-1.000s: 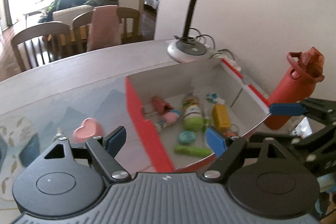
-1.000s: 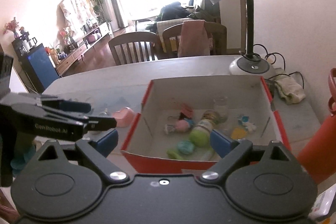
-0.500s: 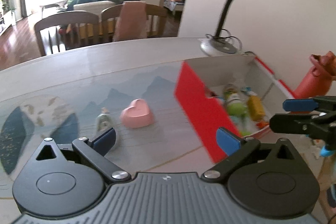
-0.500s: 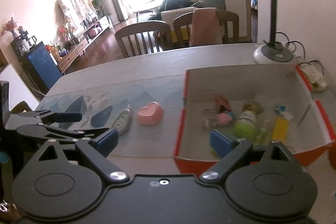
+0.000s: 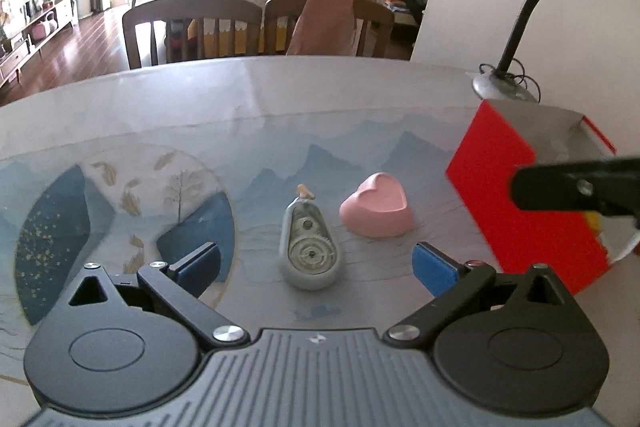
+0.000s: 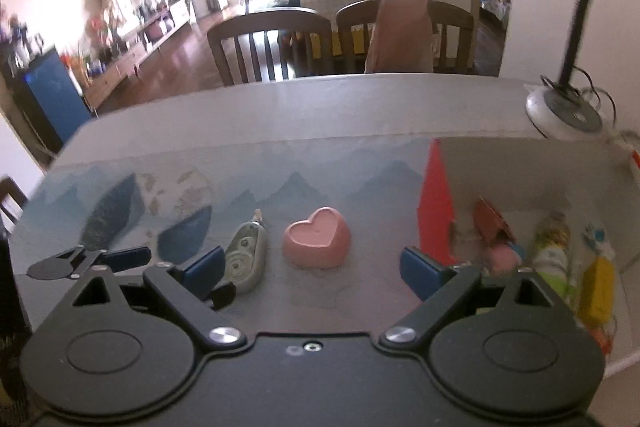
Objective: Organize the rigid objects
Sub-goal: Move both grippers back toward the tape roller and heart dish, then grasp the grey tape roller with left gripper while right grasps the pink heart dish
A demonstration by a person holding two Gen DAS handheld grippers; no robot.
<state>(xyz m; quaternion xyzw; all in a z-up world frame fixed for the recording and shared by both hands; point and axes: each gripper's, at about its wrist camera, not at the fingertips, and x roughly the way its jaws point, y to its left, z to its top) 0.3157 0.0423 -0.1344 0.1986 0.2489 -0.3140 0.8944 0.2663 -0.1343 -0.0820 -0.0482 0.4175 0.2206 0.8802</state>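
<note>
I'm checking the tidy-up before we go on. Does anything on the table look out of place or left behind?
Yes. Two things lie loose on the mat, outside the red box that holds the rest: a pink heart and, just left of it, a grey correction tape. Both look undamaged, and nothing is spilled.

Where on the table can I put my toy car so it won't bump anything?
Bare mat lies behind the pink heart and the correction tape, toward the chairs, and left over the round picture. The red box is crowded inside.
</note>
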